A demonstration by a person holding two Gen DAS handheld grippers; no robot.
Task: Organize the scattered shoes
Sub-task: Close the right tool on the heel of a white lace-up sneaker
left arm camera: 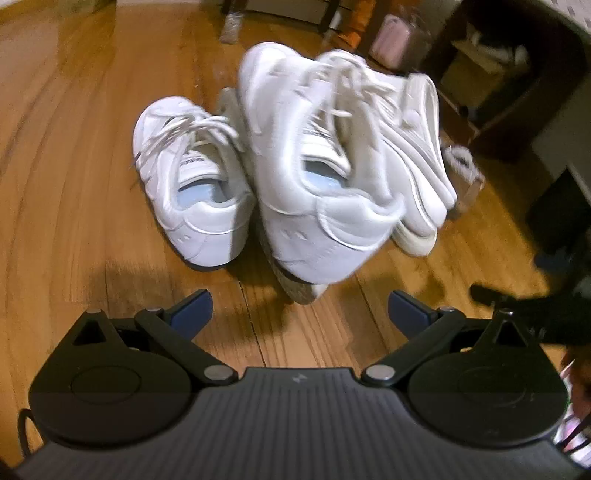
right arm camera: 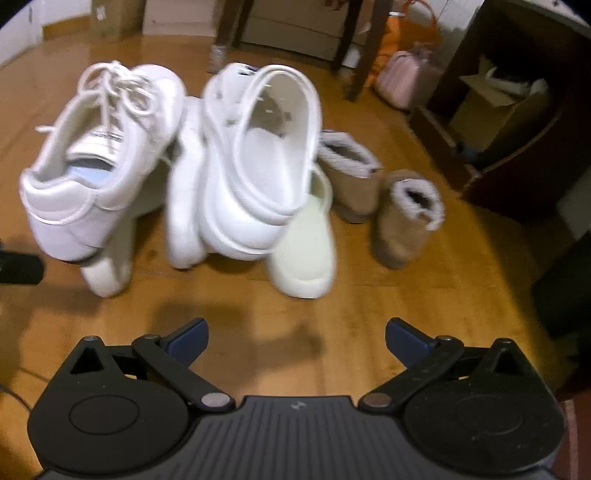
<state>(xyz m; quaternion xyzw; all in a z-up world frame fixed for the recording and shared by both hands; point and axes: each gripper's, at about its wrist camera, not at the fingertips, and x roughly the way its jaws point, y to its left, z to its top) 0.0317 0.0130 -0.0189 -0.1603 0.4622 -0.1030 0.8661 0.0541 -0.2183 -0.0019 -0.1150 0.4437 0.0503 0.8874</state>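
Note:
A white lace-up sneaker (left arm camera: 192, 184) stands upright on the wooden floor, heel toward me. Its mate (left arm camera: 317, 192) (right arm camera: 99, 166) leans tilted on top of a pale upturned shoe (right arm camera: 107, 273). To the right of it a white clog (right arm camera: 255, 166) lies propped on its side against another white clog (right arm camera: 184, 192) and a cream shoe (right arm camera: 306, 251). Two tan fleece-lined boots (right arm camera: 351, 177) (right arm camera: 406, 218) stand further right. My left gripper (left arm camera: 299, 314) is open, just short of the tilted sneaker's heel. My right gripper (right arm camera: 295, 338) is open and holds nothing, short of the clogs.
A dark wooden shelf (right arm camera: 517, 129) with a cardboard box stands on the right. A pink bag (right arm camera: 402, 77) and table legs (right arm camera: 229, 26) are at the back. Bare wooden floor (left arm camera: 74, 147) spreads to the left of the shoes.

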